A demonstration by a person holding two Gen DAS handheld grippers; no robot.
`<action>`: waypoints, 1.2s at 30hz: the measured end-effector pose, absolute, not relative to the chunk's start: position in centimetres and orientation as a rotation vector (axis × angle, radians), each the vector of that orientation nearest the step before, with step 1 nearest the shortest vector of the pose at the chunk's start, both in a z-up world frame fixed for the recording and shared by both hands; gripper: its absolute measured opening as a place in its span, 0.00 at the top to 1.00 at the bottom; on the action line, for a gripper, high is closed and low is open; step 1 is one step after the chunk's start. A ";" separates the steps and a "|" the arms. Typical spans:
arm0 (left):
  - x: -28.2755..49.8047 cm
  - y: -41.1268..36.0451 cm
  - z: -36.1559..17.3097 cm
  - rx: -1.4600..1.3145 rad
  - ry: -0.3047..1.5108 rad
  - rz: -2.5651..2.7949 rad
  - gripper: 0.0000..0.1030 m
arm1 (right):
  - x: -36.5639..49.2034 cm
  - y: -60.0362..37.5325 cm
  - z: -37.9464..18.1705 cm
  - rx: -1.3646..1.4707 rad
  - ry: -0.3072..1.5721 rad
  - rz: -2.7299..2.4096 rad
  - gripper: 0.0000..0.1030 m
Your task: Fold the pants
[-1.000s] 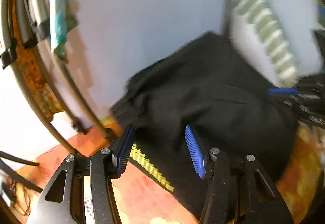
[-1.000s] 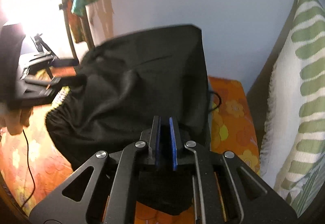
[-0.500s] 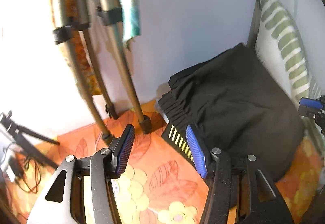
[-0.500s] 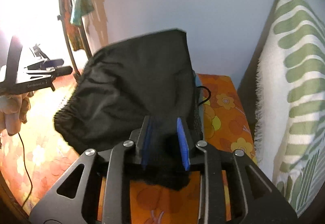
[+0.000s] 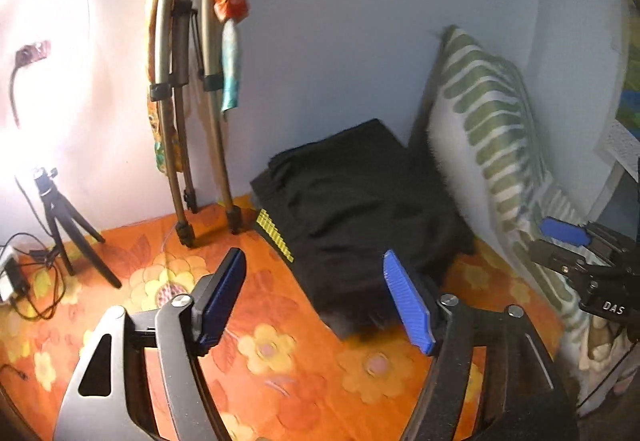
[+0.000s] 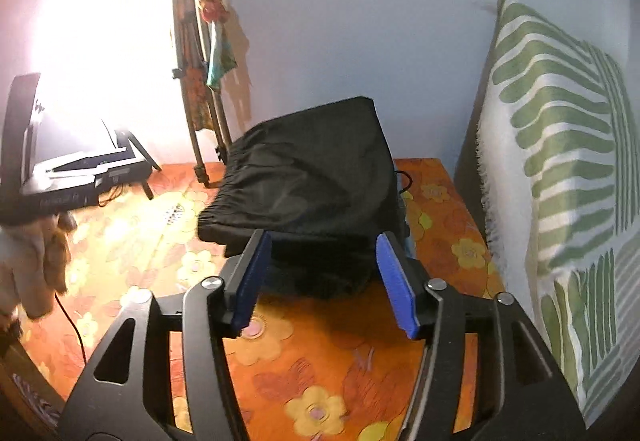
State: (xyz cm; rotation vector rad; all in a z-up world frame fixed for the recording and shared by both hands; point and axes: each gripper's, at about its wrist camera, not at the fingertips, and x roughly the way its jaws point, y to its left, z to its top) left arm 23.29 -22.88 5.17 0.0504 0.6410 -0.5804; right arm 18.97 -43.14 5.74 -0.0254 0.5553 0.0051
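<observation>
Free room is found on the orange bedsheet (image 6: 328, 357) in front of the folded pants (image 6: 316, 177). Right side is blocked by pillow (image 6: 560, 145), left rear by tripod legs (image 5: 180, 145) & small tripod (image 5: 60, 217) w/ cables.

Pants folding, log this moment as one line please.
pants: folded, lying on orange flowered sheet by striped pillow | left tool: opening, empty | right tool: opening, empty
</observation>
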 end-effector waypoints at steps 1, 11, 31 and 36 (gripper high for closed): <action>22.3 -22.9 5.4 0.048 0.640 -0.595 0.27 | 18.2 -42.7 6.0 -0.028 0.544 -0.002 0.39; 14.8 -21.0 6.5 0.015 0.606 -0.554 0.25 | 11.9 -38.8 6.6 -0.040 0.489 -0.061 0.24; 11.7 -18.5 0.9 0.020 0.701 -0.437 0.23 | 10.4 -37.2 2.1 -0.007 0.465 -0.136 0.01; 11.5 -18.5 0.6 0.035 0.701 -0.430 0.23 | 11.1 -37.2 1.3 -0.036 0.480 -0.155 0.01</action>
